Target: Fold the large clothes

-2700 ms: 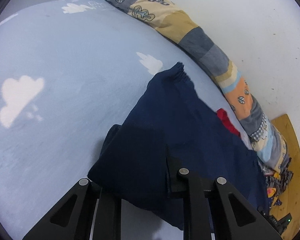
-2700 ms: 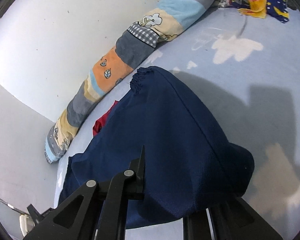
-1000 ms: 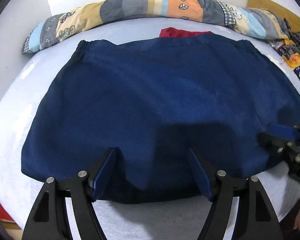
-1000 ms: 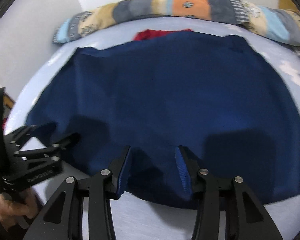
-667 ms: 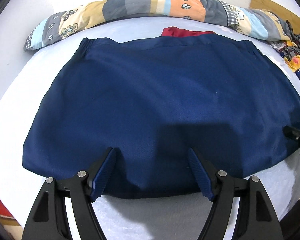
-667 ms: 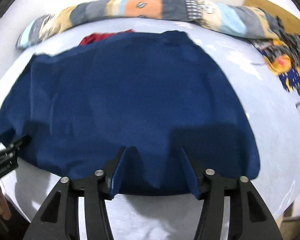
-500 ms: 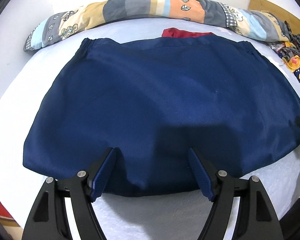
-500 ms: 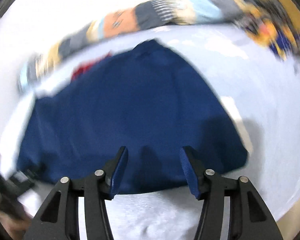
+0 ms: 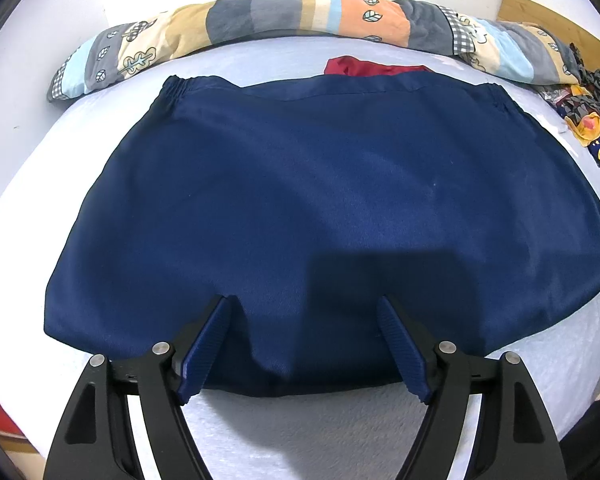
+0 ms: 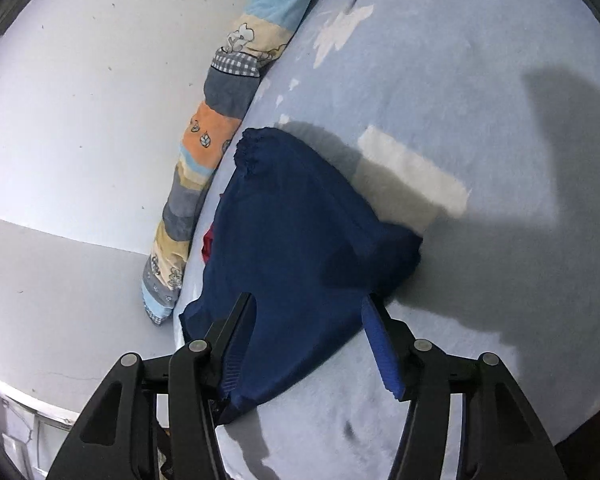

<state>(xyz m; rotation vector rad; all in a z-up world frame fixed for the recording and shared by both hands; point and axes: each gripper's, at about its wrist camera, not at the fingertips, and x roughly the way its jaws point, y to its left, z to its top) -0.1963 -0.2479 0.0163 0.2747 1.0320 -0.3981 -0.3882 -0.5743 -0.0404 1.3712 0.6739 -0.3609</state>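
Navy garment (image 9: 320, 208) flat on the bed (image 9: 340, 432) (both tongs (image 9: 304, 344) (image 10: 308, 332) spread wide, gripping nothing).

A pale-blue bed (image 9: 340, 432) carries navy shorts (image 9: 320, 200) and a patchwork bolster (image 9: 260, 20).

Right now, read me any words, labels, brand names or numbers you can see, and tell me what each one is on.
No readable text in either view.
Navy garment: no label or print shows.
Patchwork bolster: leaf and tree pictures only, no words.
Crumpled printed fabric: picture pattern, too small to tell any lettering.
Bed sheet: white cloud shapes, no writing.
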